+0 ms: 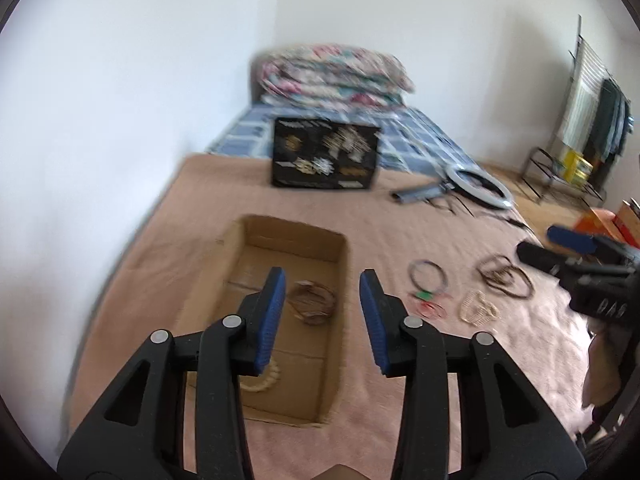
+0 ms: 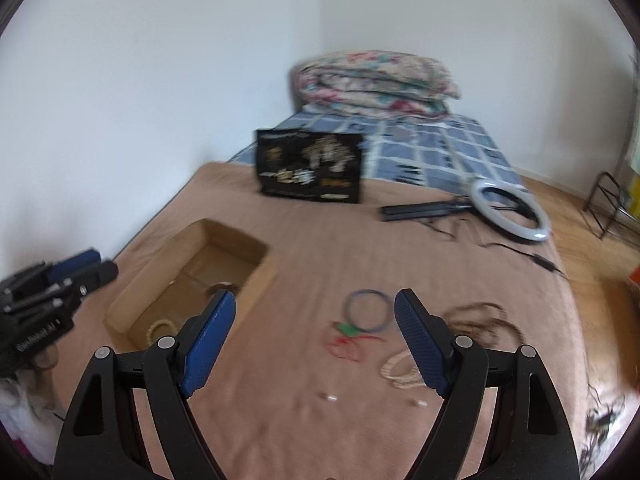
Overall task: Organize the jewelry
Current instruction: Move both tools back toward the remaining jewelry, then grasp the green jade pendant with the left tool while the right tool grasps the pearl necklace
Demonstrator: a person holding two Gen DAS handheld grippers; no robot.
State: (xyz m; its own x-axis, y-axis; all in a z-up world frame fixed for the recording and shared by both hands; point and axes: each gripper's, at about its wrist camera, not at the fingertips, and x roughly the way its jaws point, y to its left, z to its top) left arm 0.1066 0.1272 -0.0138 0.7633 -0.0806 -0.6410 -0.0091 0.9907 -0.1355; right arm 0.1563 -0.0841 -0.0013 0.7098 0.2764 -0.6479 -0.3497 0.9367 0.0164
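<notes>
An open cardboard box [image 1: 208, 288] [image 2: 132, 300] lies on the pink bedspread. In it lie a brown bangle bundle [image 1: 314, 302] and a cream bead bracelet [image 1: 264, 380] [image 2: 160, 328]. My left gripper [image 1: 322, 280] is open and empty above the box's right side. Loose on the spread lie a blue ring bangle [image 2: 368, 306] [image 1: 426, 274], a red string with a green piece [image 2: 346, 338], a cream bead bracelet [image 2: 400, 368] [image 1: 478, 308] and brown necklaces [image 2: 480, 320] [image 1: 504, 276]. My right gripper [image 2: 316, 300] is open and empty above them.
A black printed box [image 2: 310, 168] stands farther back on the bed. A white ring light with a black stand [image 2: 508, 208] and its cable lie at the right. A folded floral quilt [image 2: 376, 80] is at the bed's head. Two small white pieces [image 2: 332, 398] lie near me.
</notes>
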